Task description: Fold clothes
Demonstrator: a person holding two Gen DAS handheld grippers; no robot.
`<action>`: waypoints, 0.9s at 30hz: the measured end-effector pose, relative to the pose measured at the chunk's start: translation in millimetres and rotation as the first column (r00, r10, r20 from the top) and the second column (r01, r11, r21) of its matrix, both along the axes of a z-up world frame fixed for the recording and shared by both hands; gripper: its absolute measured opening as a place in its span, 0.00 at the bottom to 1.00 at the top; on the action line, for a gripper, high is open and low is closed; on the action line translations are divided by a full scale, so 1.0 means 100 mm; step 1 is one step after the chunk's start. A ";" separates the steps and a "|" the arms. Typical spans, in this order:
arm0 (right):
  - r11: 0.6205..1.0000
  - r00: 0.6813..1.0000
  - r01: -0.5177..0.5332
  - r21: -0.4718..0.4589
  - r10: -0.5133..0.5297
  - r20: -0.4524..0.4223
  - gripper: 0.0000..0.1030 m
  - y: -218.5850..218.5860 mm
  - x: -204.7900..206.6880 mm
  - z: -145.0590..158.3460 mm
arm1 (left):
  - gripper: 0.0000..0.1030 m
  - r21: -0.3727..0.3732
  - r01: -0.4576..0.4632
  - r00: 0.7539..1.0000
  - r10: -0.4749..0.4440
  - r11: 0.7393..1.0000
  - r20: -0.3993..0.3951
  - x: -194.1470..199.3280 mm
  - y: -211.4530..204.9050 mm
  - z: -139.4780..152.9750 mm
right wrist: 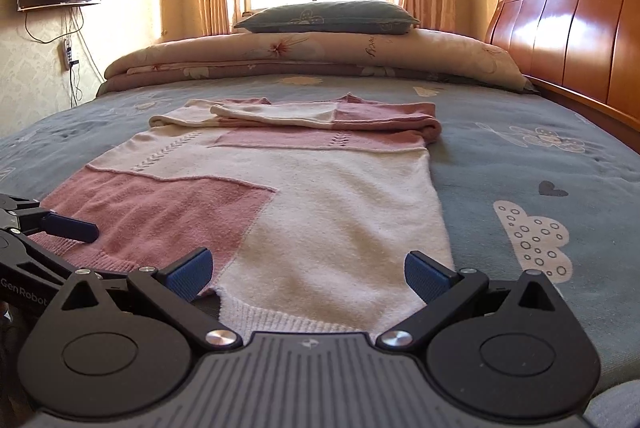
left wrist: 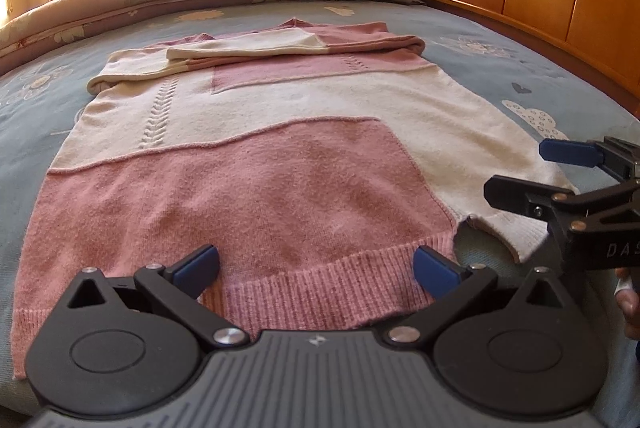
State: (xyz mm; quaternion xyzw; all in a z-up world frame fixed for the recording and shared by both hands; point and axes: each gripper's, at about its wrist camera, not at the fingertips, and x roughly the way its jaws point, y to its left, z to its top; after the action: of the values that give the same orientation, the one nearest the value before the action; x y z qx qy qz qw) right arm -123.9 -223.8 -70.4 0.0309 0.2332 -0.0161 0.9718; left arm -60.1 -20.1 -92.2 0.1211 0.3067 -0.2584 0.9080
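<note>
Pink-and-cream knitted sweater lies flat on the blue bedsheet, sleeves folded across its far end, toward the pillow. Left gripper and right gripper hover at its ribbed hem, jaws spread wide, gripping nothing.
</note>
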 end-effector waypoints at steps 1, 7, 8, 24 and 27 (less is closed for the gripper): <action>1.000 1.000 -0.003 0.009 0.003 -0.003 1.00 0.00 0.01 0.02 | 0.99 0.006 0.001 1.000 -0.001 1.000 0.008 0.00 0.01 0.01; 0.982 0.992 -0.117 0.148 0.121 -0.018 1.00 0.03 0.18 0.23 | 0.99 0.006 -0.026 0.998 0.026 1.000 0.049 0.05 0.17 0.18; 0.973 0.987 -0.150 0.174 0.156 -0.021 1.00 0.06 0.24 0.25 | 0.99 0.005 -0.051 0.997 0.050 0.999 0.053 0.09 0.24 0.21; 0.830 0.891 -0.338 0.445 0.434 -0.132 1.00 0.47 0.65 0.03 | 0.99 -0.034 -0.163 0.987 0.162 0.986 -0.011 0.41 0.63 0.31; 0.834 0.897 -0.313 0.454 0.417 -0.147 1.00 0.36 0.53 0.08 | 1.00 -0.037 -0.126 0.992 0.125 0.991 -0.036 0.43 0.49 0.22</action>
State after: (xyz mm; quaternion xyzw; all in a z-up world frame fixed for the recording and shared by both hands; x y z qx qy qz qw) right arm -70.4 -187.4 -62.6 0.1912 0.3484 0.2178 0.8914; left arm -16.9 29.0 -69.8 0.0793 0.3239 -0.2088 0.9194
